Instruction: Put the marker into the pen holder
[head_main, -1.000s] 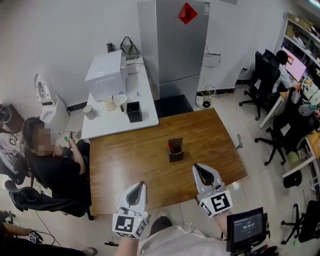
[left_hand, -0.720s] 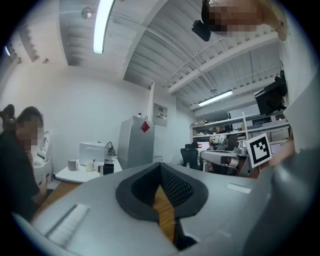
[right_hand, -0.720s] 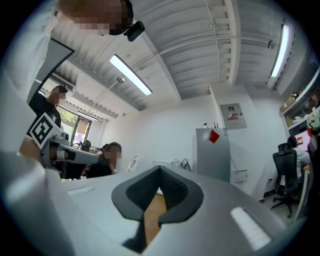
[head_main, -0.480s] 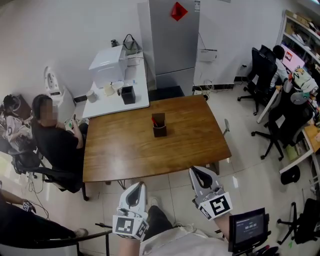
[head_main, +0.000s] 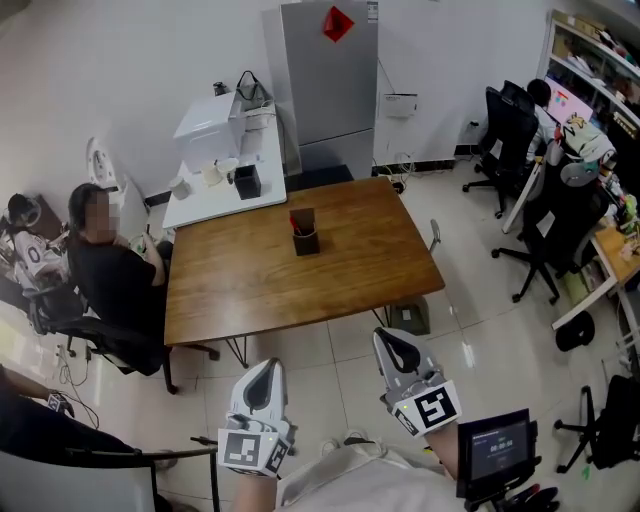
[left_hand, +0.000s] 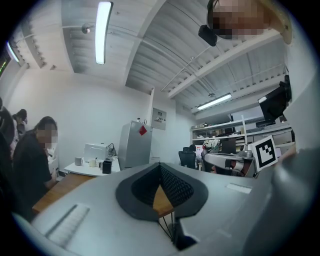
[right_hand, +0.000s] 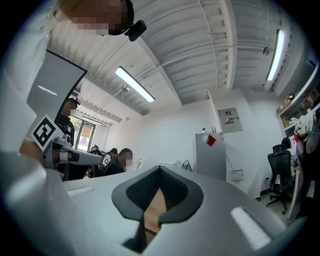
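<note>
A dark pen holder (head_main: 306, 240) stands near the far middle of the wooden table (head_main: 250, 290), with a red marker (head_main: 296, 221) sticking up out of it. Both grippers are held over the tiled floor, well short of the table's near edge. My left gripper (head_main: 271, 363) is shut with nothing in it, and its jaws meet at a point in the left gripper view (left_hand: 160, 164). My right gripper (head_main: 387, 334) is also shut and empty, with its tips together in the right gripper view (right_hand: 160, 169).
A person (head_main: 105, 262) sits on a chair at the table's left side. Behind the table are a white side table (head_main: 222, 185) with a box and cups, and a grey fridge (head_main: 327, 85). Office chairs (head_main: 545, 235) stand at the right. A small screen (head_main: 497, 448) is by my right arm.
The view has backed away from the table: table and pen holder now lie farther off and higher in the picture. Both grippers have gone from over the table edge to over the floor, still shut.
</note>
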